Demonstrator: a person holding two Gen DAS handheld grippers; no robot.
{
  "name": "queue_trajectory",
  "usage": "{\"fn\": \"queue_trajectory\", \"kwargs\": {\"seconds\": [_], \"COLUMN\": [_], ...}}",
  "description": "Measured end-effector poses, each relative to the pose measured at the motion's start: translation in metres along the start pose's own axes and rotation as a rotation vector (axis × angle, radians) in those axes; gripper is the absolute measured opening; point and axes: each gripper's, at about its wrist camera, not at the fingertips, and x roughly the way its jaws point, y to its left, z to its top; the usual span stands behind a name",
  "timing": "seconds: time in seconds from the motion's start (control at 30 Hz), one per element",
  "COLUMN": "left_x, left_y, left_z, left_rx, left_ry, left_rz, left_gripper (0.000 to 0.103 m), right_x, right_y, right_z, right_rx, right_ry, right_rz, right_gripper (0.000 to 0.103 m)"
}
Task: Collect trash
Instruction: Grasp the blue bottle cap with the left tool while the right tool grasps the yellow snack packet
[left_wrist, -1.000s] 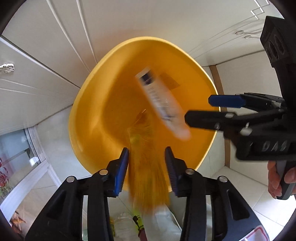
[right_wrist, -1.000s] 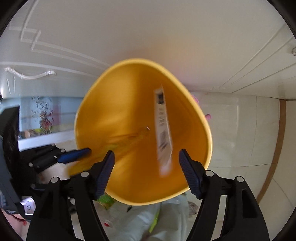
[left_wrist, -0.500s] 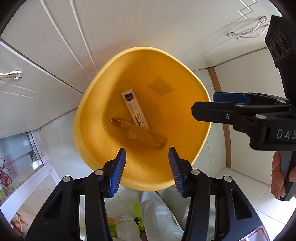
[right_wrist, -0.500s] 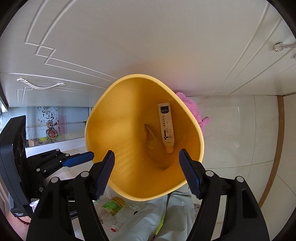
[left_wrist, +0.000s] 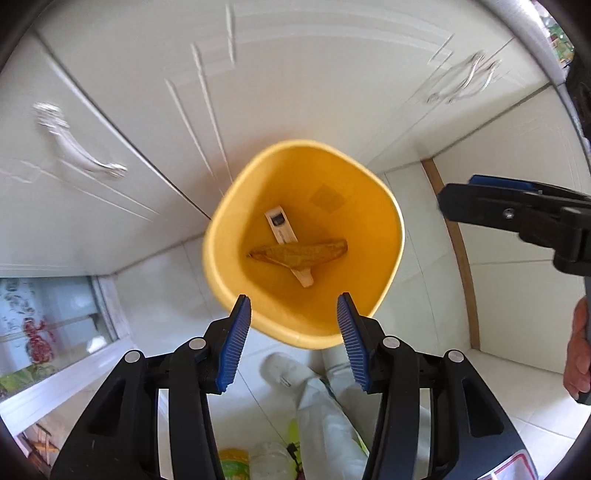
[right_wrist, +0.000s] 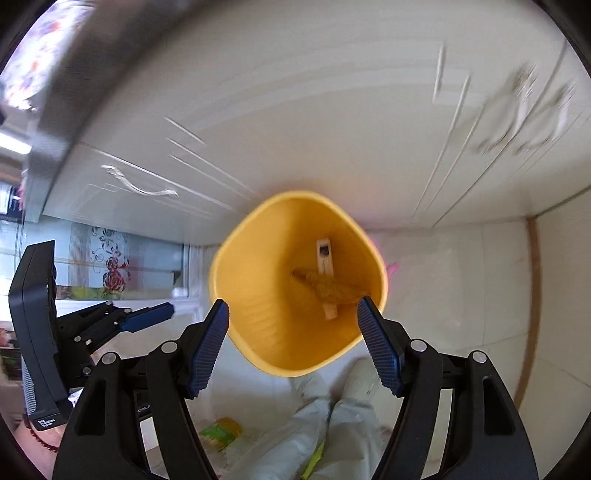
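Observation:
A yellow bin (left_wrist: 388, 258) stands on the tiled floor against white cabinets; it also shows in the right wrist view (right_wrist: 258, 295). Inside lie a white tube (left_wrist: 282, 230) and a yellowish wrapper (left_wrist: 299, 254) across it, also seen in the right wrist view as tube (right_wrist: 325, 256) and wrapper (right_wrist: 332, 290). My left gripper (left_wrist: 293, 338) is open and empty above the bin's near rim. My right gripper (right_wrist: 293, 345) is open and empty, also above the near rim. The right gripper shows at the right of the left wrist view (left_wrist: 517, 214).
White cabinet doors with metal handles (left_wrist: 77, 155) rise behind the bin. The person's light trousers and shoe (left_wrist: 325, 406) are below the grippers. A clear bottle with a green-yellow label (right_wrist: 221, 432) lies on the floor by the feet. A pink cloth (right_wrist: 388, 266) peeks from behind the bin.
The tube and wrapper have fallen and settled at the bin's bottom. Both grippers have pulled back upward, so the bin looks smaller. Both stay open.

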Motion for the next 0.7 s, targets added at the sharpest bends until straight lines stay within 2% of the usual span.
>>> {"fn": "queue_trajectory", "kwargs": {"seconds": [0.33,0.53,0.57,0.6,0.7], "left_x": [-0.121,-0.172,-0.179,-0.184,-0.194], "left_y": [0.012,0.033,0.038,0.042,0.054], "left_z": [-0.017,0.007,0.013,0.017,0.038], "left_rx": [-0.089,-0.159,-0.175,-0.187,-0.209], "left_ry": [-0.266,-0.405,-0.424,-0.439,-0.468], "left_rz": [0.062,0.096,0.105,0.114,0.112], "left_gripper": [0.050,0.069,0.079,0.083,0.084], "right_x": [-0.134,-0.175,-0.179,-0.180,-0.184], "right_y": [0.063,0.092,0.099,0.103,0.109], "right_z": [-0.013,0.001,0.005,0.014,0.028], "right_rx": [-0.112,-0.129,-0.132,-0.139,-0.150], "right_ry": [-0.328,-0.462,-0.472,-0.483,-0.496], "right_rz": [-0.111,-0.105,-0.104,-0.104,-0.110], "right_gripper": [0.073,0.085,0.088,0.089,0.089]}}
